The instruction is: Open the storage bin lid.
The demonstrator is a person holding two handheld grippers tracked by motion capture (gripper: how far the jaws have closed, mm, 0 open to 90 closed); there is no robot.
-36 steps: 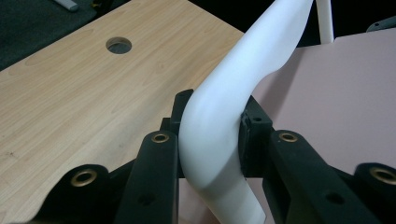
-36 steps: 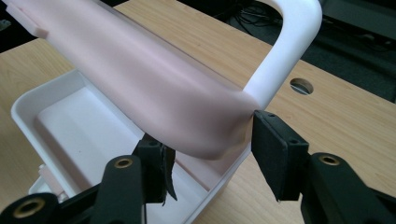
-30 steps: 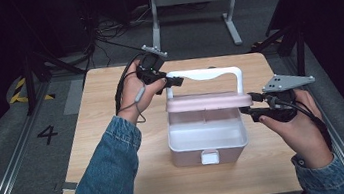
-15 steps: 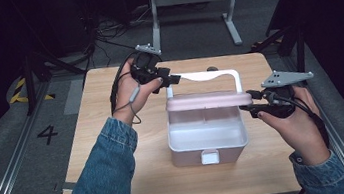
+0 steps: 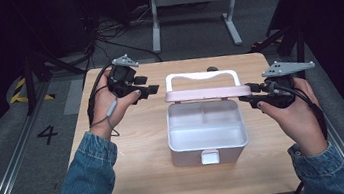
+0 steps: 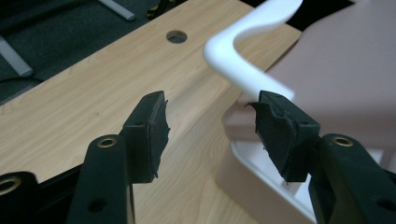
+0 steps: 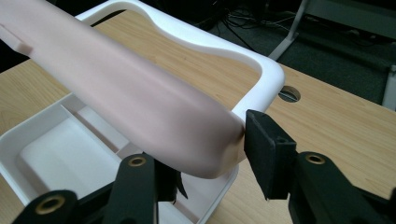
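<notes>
Desk [image 5: 131, 147]: pale wood-grain top, carrying the box at its middle, a round cable hole [image 6: 176, 36] sitting in the board near the far edge.

Box [image 5: 206, 132]: white tray, open, lying at the centre of the desk with its latch tab facing the person; inner dividers showing in the right gripper view.

Lid [image 5: 208, 92]: pink, hinged up and standing along the tray's far edge, spanning it from side to side.

Handle [image 5: 201, 76]: white loop rising beyond the lid, its rounded left corner showing in the left gripper view.

Right gripper [image 5: 249, 94]: reaching in level from the right, its fingers [image 7: 269, 150] straddling the right end of the lid. The fingers have just been closing, with the lid end between them; the far finger is sitting against the lid's tip beside the handle's corner, the near one lying under the lid's edge. Whether both pads are pressing cannot be told.

Left gripper [image 5: 151, 88]: hovering just left of the lid and handle, apart from both. Its fingers [image 6: 148, 131] are standing spread after opening a moment ago, with bare desk between them; the handle's corner and the lid's left end are lying just beyond the finger nearer the box.
</notes>
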